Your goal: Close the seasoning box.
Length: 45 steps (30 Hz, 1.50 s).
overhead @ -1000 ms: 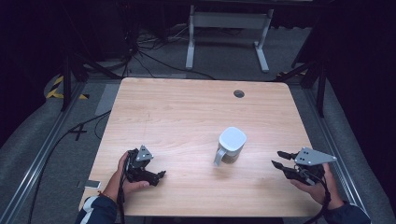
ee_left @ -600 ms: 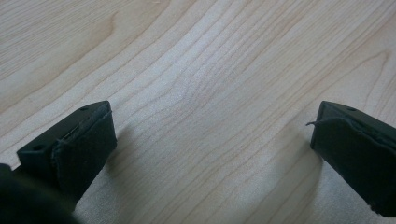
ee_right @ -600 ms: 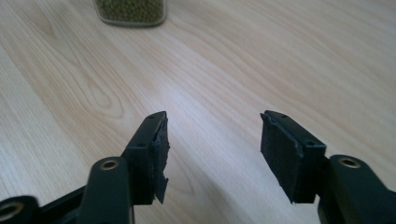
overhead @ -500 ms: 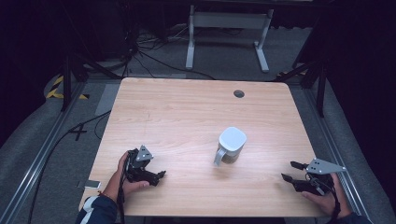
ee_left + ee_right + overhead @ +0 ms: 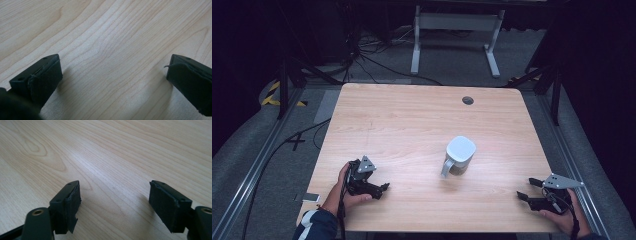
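The wooden bench occupies the centre of the high view. A white mug stands on it right of centre, slightly below the middle of the frame, with its handle pointing toward the lower left. A small round hole sits in the bench top near its upper edge.

The left gripper rests at the lower left of the bench, held in the person's left hand, and points to the right. In the left gripper view its fingers are spread wide, low over bare wood, with nothing between them.

The right gripper lies at the lower right corner of the bench, held in the right hand, and points to the left. Its fingers have just been opening and now stand spread wide; the right gripper view shows bare wood grain between them.

The mug is well apart from both grippers, nearer the right one. Neither gripper touches it.
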Each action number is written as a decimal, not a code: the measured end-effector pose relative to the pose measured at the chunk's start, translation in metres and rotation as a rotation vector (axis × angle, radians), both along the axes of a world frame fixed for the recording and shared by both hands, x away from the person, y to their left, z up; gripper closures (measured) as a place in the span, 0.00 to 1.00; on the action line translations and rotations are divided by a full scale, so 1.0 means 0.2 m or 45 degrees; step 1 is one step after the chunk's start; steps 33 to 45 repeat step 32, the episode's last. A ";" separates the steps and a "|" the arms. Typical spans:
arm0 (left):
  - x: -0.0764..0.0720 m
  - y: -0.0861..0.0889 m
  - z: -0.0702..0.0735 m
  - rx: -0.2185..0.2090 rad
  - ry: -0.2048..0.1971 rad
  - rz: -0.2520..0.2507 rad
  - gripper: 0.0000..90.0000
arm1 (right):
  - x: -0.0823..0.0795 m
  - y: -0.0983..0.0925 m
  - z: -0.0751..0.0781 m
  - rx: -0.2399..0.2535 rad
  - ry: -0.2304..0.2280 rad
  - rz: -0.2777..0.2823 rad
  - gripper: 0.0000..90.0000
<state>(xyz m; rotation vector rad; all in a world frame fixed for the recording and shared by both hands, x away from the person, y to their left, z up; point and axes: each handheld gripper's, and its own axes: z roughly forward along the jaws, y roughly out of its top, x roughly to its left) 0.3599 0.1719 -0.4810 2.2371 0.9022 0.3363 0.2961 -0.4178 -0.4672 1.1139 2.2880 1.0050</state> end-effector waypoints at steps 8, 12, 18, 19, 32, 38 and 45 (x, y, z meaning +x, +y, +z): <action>0.00 0.00 0.00 0.001 0.003 -0.003 0.00 | 0.00 0.00 0.00 0.006 0.011 -0.006 0.27; 0.00 0.00 0.00 0.000 0.001 -0.002 0.00 | 0.00 0.00 0.00 0.006 0.013 -0.006 0.27; 0.00 0.00 0.00 -0.002 -0.001 -0.004 0.00 | 0.00 0.00 0.00 0.007 0.014 -0.005 0.27; 0.00 0.00 0.00 -0.003 0.000 -0.003 0.00 | 0.01 0.00 0.00 0.007 0.014 -0.004 0.26; 0.00 0.00 0.00 -0.002 0.000 -0.006 0.00 | 0.01 0.00 0.00 0.006 0.015 -0.005 0.26; 0.00 0.00 0.00 -0.002 0.000 -0.006 0.00 | 0.01 0.00 0.00 0.006 0.015 -0.005 0.26; 0.00 0.00 0.00 -0.002 0.000 -0.006 0.00 | 0.01 0.00 0.00 0.006 0.015 -0.005 0.26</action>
